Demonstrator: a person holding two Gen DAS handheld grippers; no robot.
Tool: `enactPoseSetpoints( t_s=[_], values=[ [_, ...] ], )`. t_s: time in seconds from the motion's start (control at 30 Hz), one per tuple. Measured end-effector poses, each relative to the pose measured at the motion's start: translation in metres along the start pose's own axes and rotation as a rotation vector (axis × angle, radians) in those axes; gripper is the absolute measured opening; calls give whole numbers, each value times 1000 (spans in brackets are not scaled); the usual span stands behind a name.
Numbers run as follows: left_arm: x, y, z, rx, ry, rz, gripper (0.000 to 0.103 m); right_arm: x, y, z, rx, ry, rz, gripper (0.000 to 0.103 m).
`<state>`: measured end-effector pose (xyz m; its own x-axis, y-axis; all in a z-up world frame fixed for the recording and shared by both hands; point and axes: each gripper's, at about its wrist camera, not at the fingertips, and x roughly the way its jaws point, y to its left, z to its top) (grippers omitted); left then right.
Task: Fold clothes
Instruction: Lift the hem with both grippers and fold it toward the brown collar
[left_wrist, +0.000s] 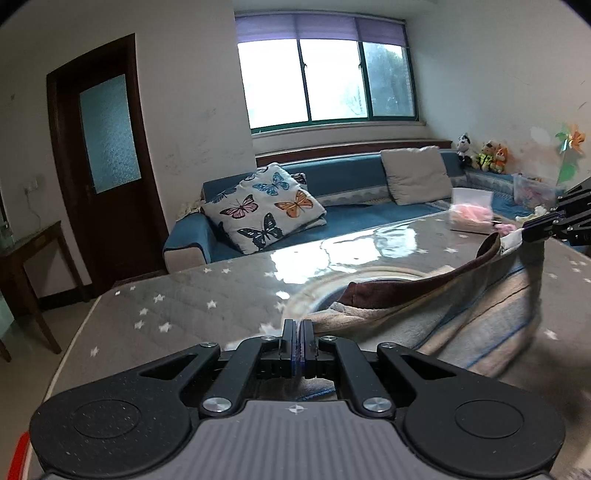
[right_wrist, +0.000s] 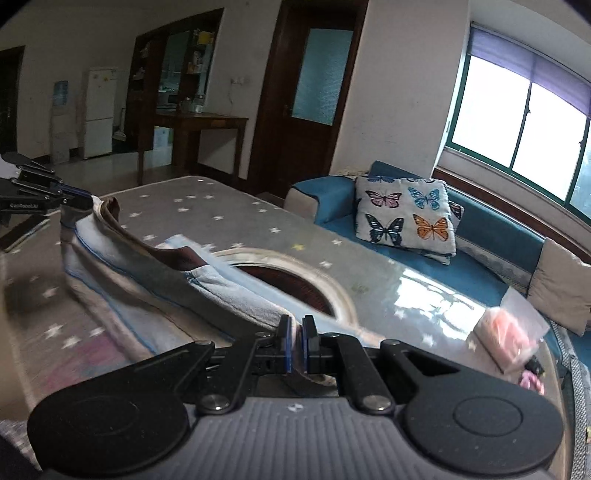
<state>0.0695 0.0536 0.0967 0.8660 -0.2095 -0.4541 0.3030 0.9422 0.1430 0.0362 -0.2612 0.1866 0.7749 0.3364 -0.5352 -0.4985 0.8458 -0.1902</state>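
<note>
A pale blue and beige striped garment (left_wrist: 480, 314) with a brown trim (left_wrist: 406, 288) is held up over the table, stretched between both grippers. My left gripper (left_wrist: 299, 328) is shut on one edge of it, cloth pinched between the pads. My right gripper (right_wrist: 295, 326) is shut on the other edge. In the left wrist view the right gripper (left_wrist: 528, 234) shows at the far right holding the cloth; in the right wrist view the left gripper (right_wrist: 79, 197) shows at the far left. The garment (right_wrist: 147, 280) sags between them, its lower part on the table.
The table (left_wrist: 184, 306) has a grey star-print cover under a glossy sheet. A plastic bag with something pink (right_wrist: 509, 336) lies near its far edge. Behind stands a blue sofa (left_wrist: 351, 218) with a butterfly cushion (left_wrist: 264, 206). A wooden side table (left_wrist: 26, 251) is at the left.
</note>
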Motion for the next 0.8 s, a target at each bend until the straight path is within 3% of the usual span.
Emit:
enactPoseSetpoints(
  t_s=[0.2,0.43,0.6,0.8],
  values=[
    [85,25,14,-1,107,-10,2,76,-30,14,39,79,-11,5],
    [170,43,-1,-46,239,4,2,158,-50,0,126,149,-24,5],
    [200,44,-16,-58,300,14,2,198,-60,-17,223,177,-47,5],
    [197,52,-10,-17,288,100,7,196,-74,-19,301,149,-94,9]
  ],
)
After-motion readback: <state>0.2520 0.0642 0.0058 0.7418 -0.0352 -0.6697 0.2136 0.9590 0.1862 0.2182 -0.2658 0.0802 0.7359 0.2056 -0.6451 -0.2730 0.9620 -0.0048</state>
